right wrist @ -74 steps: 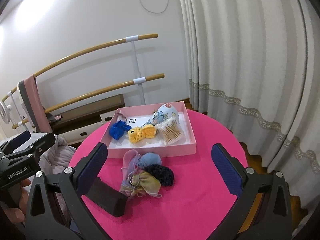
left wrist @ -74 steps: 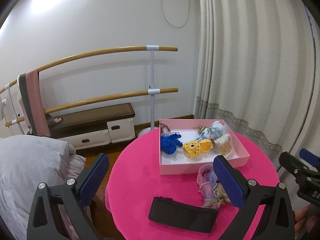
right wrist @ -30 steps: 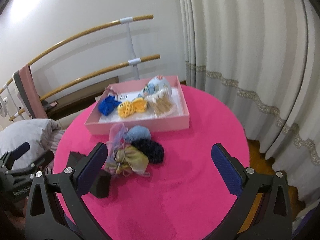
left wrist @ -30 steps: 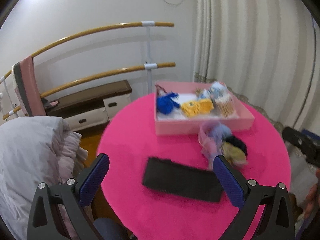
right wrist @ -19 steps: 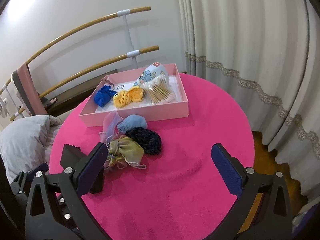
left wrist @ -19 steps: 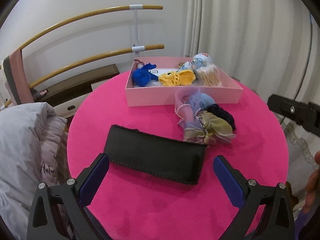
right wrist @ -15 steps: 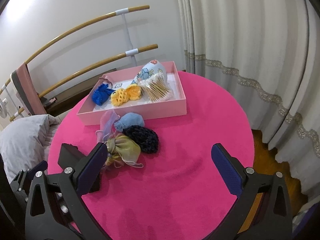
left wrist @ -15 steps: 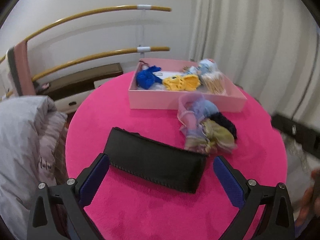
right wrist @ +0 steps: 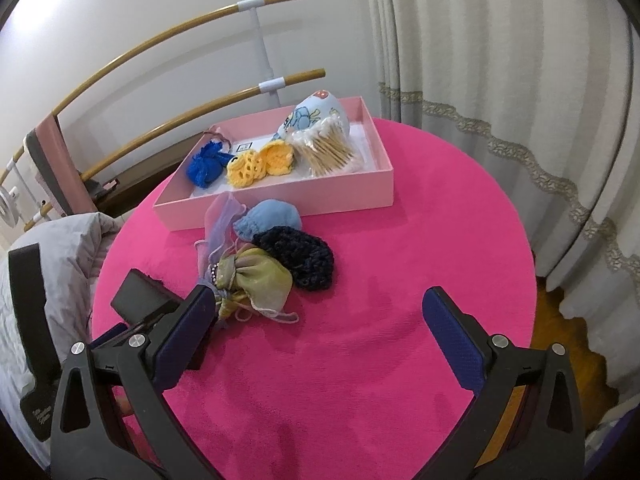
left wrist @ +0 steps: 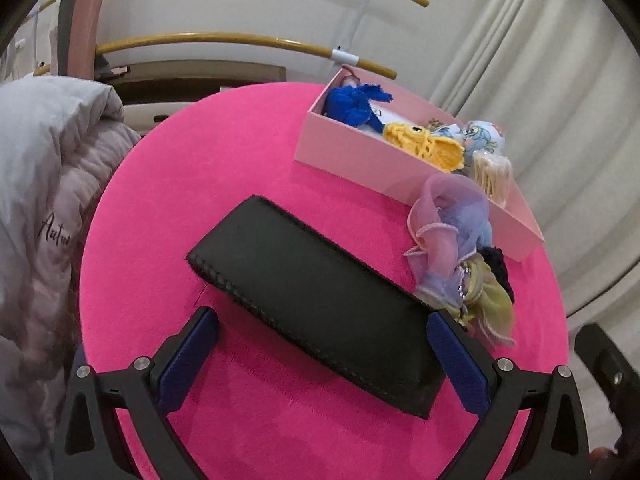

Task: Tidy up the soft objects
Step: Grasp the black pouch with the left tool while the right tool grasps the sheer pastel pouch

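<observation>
A long black soft case lies flat on the round pink table. My left gripper is open, low over the case's near end, its fingers spread wider than the case. Beside the case sits a heap of pouches: a pink-lilac organza one, an olive-gold one, a light blue one and a dark knitted one. Behind them stands the pink box with blue and yellow crochet pieces, a printed pouch and cotton swabs. My right gripper is open over bare table, right of the heap.
A grey padded jacket hangs past the table's left edge. Wooden barre rails and a low bench run along the wall behind. Cream curtains hang close on the right. Bare pink cloth fills the near right half of the table.
My left gripper has come down and forward, so the black case now lies between its open fingers. The right gripper dropped slightly toward the table. No object has shifted.
</observation>
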